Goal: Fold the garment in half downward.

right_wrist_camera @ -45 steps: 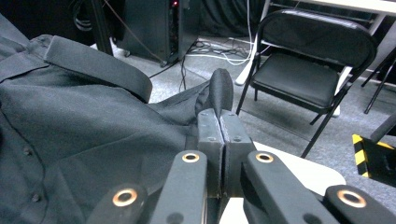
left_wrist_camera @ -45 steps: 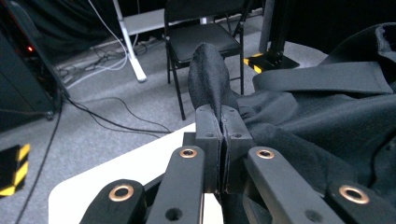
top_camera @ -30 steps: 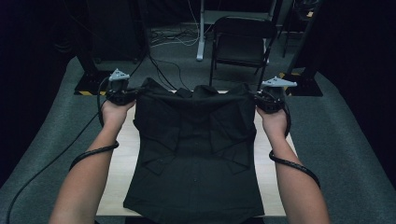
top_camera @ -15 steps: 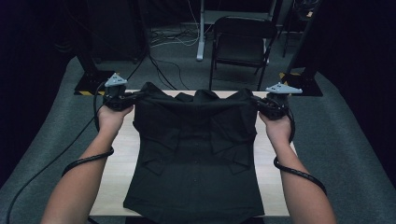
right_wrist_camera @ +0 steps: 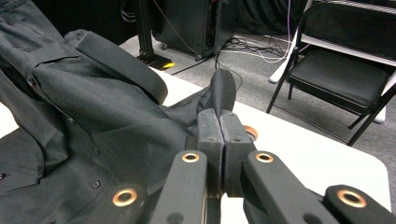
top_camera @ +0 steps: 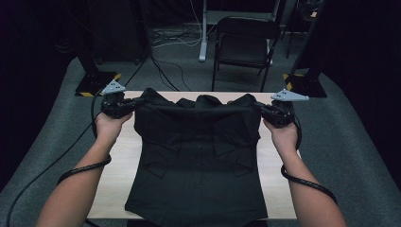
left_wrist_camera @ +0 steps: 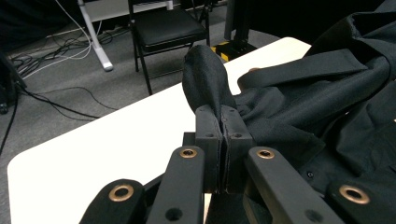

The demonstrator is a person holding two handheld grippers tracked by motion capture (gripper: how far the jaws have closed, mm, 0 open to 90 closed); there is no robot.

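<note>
A folding chair (top_camera: 246,45) and loose cables (top_camera: 172,38) sit beyond the pale, smooth desk (top_camera: 118,161). The matte black buttoned shirt (top_camera: 198,161) lies on it, shoulders pinched by left gripper (top_camera: 135,101) and right gripper (top_camera: 259,108) fingers.

Black folding chair (top_camera: 246,45) beyond table (top_camera: 118,179); floor cables (top_camera: 170,38).

The black button-up shirt (top_camera: 198,161) lies front side up on the pale tabletop (top_camera: 118,179), its hem toward me and its collar at the far edge. Its top part is doubled over into a fold running straight across between my two claws. My left claw (top_camera: 135,102) pinches the fabric at one end of that fold, and my right claw (top_camera: 259,108) pinches the other end, the cloth taut between.
</note>
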